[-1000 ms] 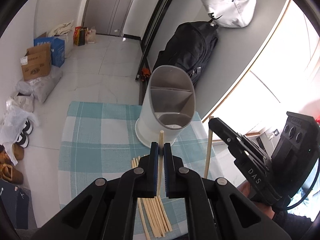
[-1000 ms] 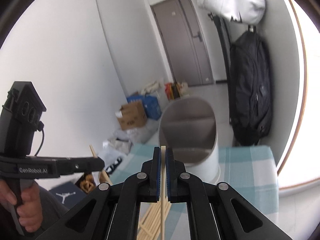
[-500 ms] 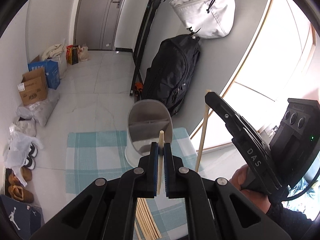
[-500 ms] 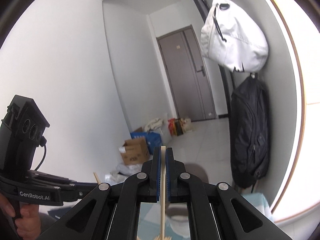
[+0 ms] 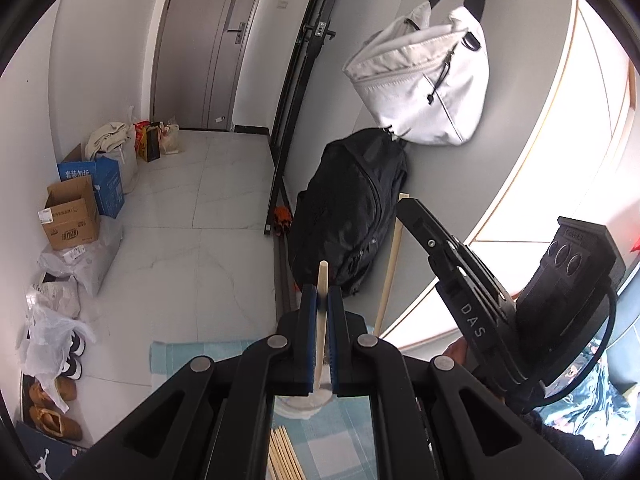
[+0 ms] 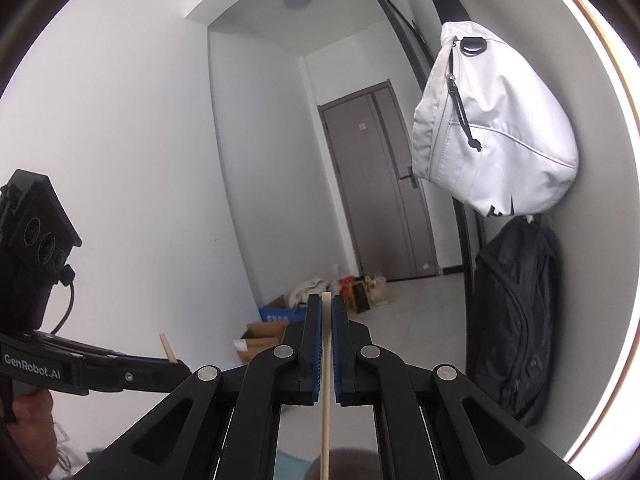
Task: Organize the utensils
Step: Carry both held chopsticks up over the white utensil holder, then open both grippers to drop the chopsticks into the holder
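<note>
Pale floor tiles and a grey door fill the background of the left wrist view, with a black backpack (image 5: pixel 352 208) leaning against the wall under a hanging white bag (image 5: pixel 424 84). Low in this view lies a teal checked cloth (image 5: pixel 188 356), and on it a bundle of loose chopsticks (image 5: pixel 284 456) just beside the white utensil holder (image 5: pixel 304 404), most of which sits hidden behind the jaws. The left gripper (image 5: pixel 322 312) is clamped tight on one chopstick (image 5: pixel 321 320), held upright with its tip poking above the pads. The right gripper (image 5: pixel 452 264) appears at the side, pinching a second chopstick (image 5: pixel 390 264).

White walls and the same door sit behind the right wrist view, which looks almost level across the room. Here the right gripper (image 6: pixel 326 320) is closed on its chopstick (image 6: pixel 326 380), which runs straight down between the jaws; a dark rounded rim at the bottom edge may be the holder, though I cannot tell. The left gripper (image 6: pixel 176 368) shows at the left with its stick's end above it.

Both sticks look raised well above the holder, so the good move is likely to bring each one over a compartment, keep it vertical, lower the bottom end inside the rim, and only then let go
</note>
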The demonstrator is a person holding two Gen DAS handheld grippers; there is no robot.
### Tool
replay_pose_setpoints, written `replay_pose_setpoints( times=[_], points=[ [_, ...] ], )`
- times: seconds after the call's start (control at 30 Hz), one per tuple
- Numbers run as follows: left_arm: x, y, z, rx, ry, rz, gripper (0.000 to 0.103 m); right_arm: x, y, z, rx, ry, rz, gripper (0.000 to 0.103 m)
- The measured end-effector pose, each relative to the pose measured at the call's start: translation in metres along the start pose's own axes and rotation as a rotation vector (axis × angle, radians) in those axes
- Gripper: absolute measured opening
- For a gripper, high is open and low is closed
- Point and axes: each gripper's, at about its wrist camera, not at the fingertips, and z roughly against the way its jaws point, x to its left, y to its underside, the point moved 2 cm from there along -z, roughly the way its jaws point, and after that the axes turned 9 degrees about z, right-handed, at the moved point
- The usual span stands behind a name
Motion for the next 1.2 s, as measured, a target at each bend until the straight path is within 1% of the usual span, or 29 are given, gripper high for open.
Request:
replay_pose_setpoints(
  times=[0.17,0.3,0.5,0.67,0.77,0.97,1.07,1.1,1.13,1.17,1.2],
  points=[
    [0.011,-0.013,-0.021,0.009,0.004,0.008,0.001,-0.007,0.0,-0.033,-0.01,0.034,0.019,0.004],
    [0.019,-0.016,-0.038,0.022,-0.009,0.014,0.001,-0.009,0.015,-0.057,-0.01,0.042,0.038,0.004],
    [0.029,-0.01,-0.065,0.073,-0.012,0.029,0.001,-0.01,0.04,-0.074,-0.001,0.05,0.077,0.004],
    [0.031,0.0,-0.076,0.094,-0.012,0.021,0.001,-0.013,0.051,-0.076,0.008,0.038,0.079,0.004],
    [0.031,0.002,-0.076,0.102,0.006,0.023,0.001,-0.017,0.058,-0.074,0.031,0.019,0.053,0.004],
    [0.036,0.005,-0.075,0.114,0.055,0.027,0.001,-0.018,0.068,-0.063,0.07,-0.043,0.035,0.005],
    [0.037,0.006,-0.077,0.115,0.049,0.035,0.001,-0.014,0.072,-0.057,0.106,-0.081,0.035,0.006],
    [0.038,0.007,-0.079,0.126,0.058,0.042,0.003,-0.012,0.074,-0.054,0.114,-0.086,0.036,0.007],
    [0.039,0.008,-0.081,0.147,0.064,0.055,0.009,-0.011,0.075,-0.05,0.125,-0.09,0.037,0.007],
    [0.04,0.009,-0.083,0.169,0.063,0.063,0.014,-0.009,0.077,-0.045,0.134,-0.101,0.031,0.009],
    [0.042,0.01,-0.083,0.174,0.065,0.068,0.022,-0.008,0.078,-0.042,0.146,-0.114,0.024,0.015]
  ],
)
